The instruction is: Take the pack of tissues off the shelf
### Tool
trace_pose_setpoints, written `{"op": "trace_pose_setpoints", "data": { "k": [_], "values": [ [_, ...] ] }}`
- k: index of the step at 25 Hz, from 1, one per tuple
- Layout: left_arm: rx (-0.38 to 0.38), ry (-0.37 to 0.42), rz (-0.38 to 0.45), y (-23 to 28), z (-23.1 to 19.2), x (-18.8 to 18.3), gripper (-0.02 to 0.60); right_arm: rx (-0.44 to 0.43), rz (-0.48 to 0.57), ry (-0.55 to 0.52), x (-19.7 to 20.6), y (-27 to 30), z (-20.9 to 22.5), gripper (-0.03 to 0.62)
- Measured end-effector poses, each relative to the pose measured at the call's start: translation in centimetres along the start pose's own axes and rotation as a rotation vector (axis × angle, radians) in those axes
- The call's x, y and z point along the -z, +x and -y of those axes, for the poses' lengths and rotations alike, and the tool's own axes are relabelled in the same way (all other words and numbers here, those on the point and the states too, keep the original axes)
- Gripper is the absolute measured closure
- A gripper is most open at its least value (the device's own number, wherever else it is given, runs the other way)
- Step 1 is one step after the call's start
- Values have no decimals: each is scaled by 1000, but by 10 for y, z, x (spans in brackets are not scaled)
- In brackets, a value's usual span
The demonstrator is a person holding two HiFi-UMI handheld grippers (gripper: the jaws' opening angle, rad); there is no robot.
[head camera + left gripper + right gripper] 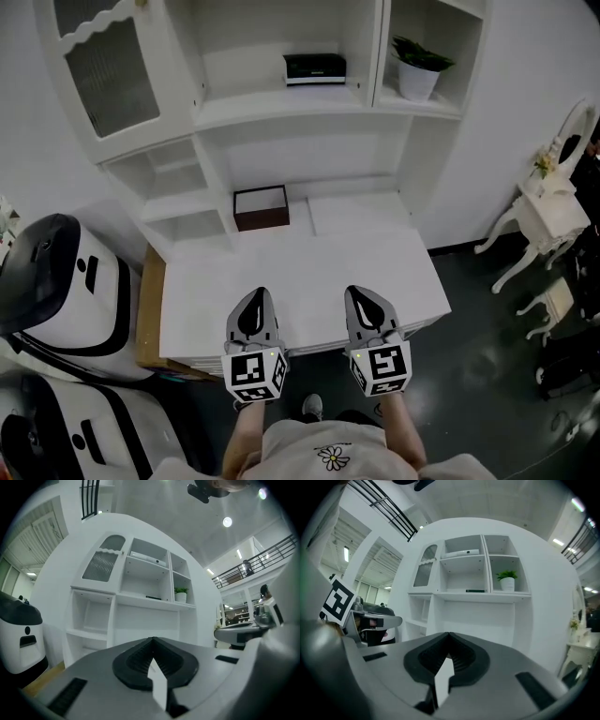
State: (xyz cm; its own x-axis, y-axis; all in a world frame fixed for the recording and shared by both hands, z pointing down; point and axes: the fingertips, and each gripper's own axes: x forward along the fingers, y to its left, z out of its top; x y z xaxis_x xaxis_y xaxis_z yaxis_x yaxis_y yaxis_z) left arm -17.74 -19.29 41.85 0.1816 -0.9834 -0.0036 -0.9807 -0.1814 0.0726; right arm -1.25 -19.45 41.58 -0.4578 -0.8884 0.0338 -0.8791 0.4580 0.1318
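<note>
The pack of tissues [314, 67] is a dark flat pack lying on the white shelf [281, 103] above the desk. In the left gripper view the pack of tissues [153, 597] is a thin dark strip, and in the right gripper view the pack of tissues [475, 591] looks the same, far ahead. My left gripper [255, 294] and right gripper [362, 292] hover side by side over the desk's front edge and point level at the shelf unit. Both have their jaws shut with nothing between them; the closed tips of the left gripper [152, 640] and the right gripper [449, 634] fill the lower part of each gripper view.
A brown open box [261, 207] sits at the back of the white desk [300, 272]. A potted plant [419, 67] stands in the right shelf bay. White and black machines [66, 281] stand at the left; a white ornate table [544, 211] stands at the right.
</note>
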Motion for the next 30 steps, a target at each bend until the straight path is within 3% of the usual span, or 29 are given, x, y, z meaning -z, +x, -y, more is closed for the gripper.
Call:
{"op": "trace_pose_setpoints", "data": {
  "k": [13, 30],
  "values": [
    [14, -13, -21, 28, -2, 7, 581, 31, 8, 24, 5, 28, 9, 591],
    [-45, -21, -16, 32, 6, 8, 581, 1, 46, 70, 6, 36, 32, 591]
  ]
}}
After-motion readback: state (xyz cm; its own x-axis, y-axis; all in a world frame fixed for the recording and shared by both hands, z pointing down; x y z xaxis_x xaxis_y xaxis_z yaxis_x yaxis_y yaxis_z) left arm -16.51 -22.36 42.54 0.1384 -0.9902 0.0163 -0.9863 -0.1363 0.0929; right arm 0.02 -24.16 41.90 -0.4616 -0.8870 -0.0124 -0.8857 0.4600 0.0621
